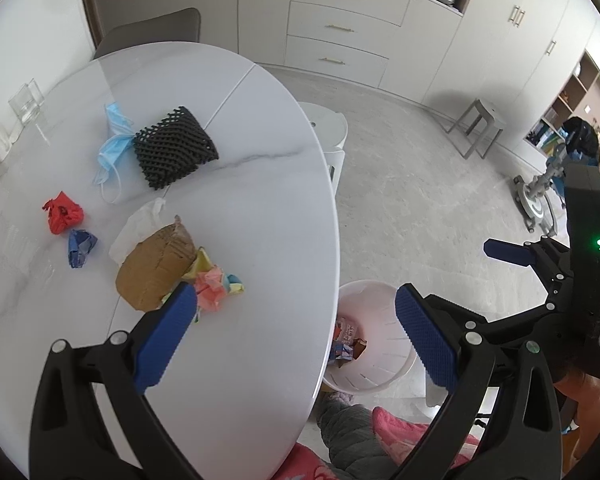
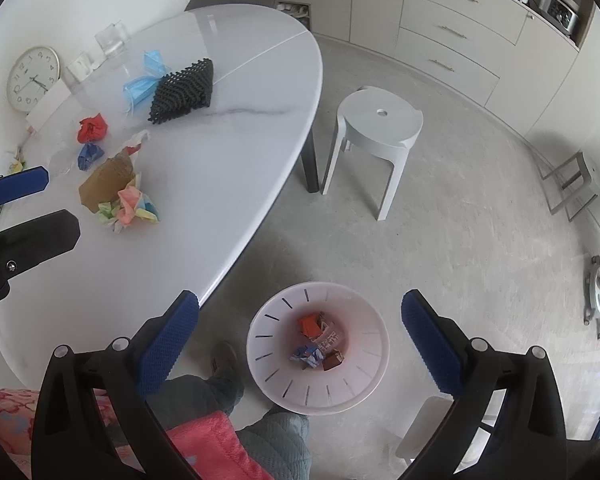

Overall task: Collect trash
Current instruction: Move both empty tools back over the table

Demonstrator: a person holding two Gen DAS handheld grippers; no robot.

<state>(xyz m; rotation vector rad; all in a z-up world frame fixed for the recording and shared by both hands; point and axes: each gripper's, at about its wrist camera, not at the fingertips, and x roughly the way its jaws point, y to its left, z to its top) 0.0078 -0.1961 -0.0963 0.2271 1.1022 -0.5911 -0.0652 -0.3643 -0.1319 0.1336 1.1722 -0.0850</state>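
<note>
White slotted bin (image 2: 318, 354) on the floor beside the worktop (image 2: 204, 152); inside, crumpled scraps in orange, blue and brown. My right claw (image 2: 300, 340) hangs over the bin, jaws spread wide, nothing between its ribbed blue pads. My left claw (image 1: 296, 336) straddles the worktop's edge, equally wide and empty. Trash left on the glossy marbled worktop: pastel paper wad (image 1: 216, 286), brown cardboard piece (image 1: 156, 268), white tissue (image 1: 140, 226), blue wad (image 1: 80, 247), red wad (image 1: 62, 213), pleated blue face mask (image 1: 112, 152), black foam netting (image 1: 174, 148).
</note>
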